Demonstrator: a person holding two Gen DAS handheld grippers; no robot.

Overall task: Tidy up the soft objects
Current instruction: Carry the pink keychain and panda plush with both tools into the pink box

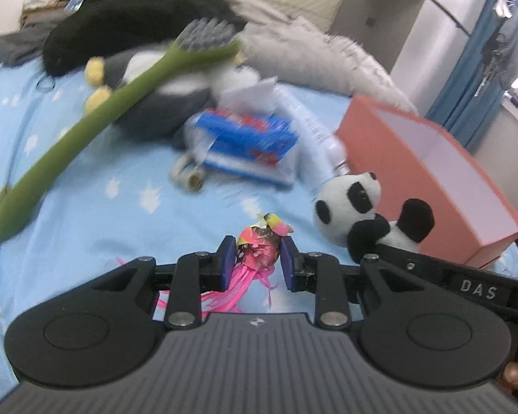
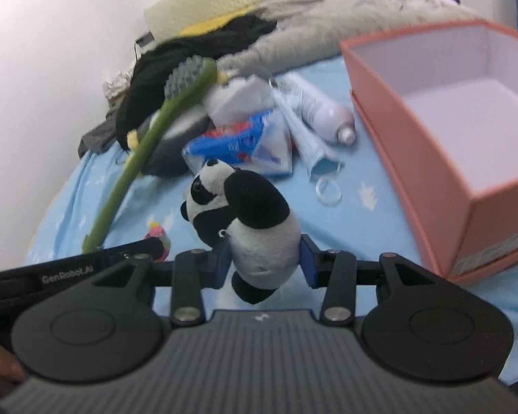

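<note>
My left gripper (image 1: 257,262) is shut on a small pink floral pouch toy (image 1: 259,250) with pink tassels hanging below, held above the blue bedsheet. My right gripper (image 2: 265,262) is shut on a plush panda (image 2: 255,220), its blue pads pressing the white body; the same panda (image 1: 359,207) shows at the right of the left wrist view, next to the pink box. The pink box (image 2: 442,114) stands open and empty on the bed at the right. A long green plush toothbrush (image 1: 96,117) leans across a grey plush penguin (image 1: 162,100).
A blue tissue pack (image 1: 245,145), a white tube (image 2: 323,110), a face mask (image 2: 314,151) and a clear ring (image 2: 328,191) lie mid-bed. Black clothing (image 1: 127,24) and a grey fluffy blanket (image 1: 328,58) pile at the back. A wall (image 2: 51,34) runs on the left.
</note>
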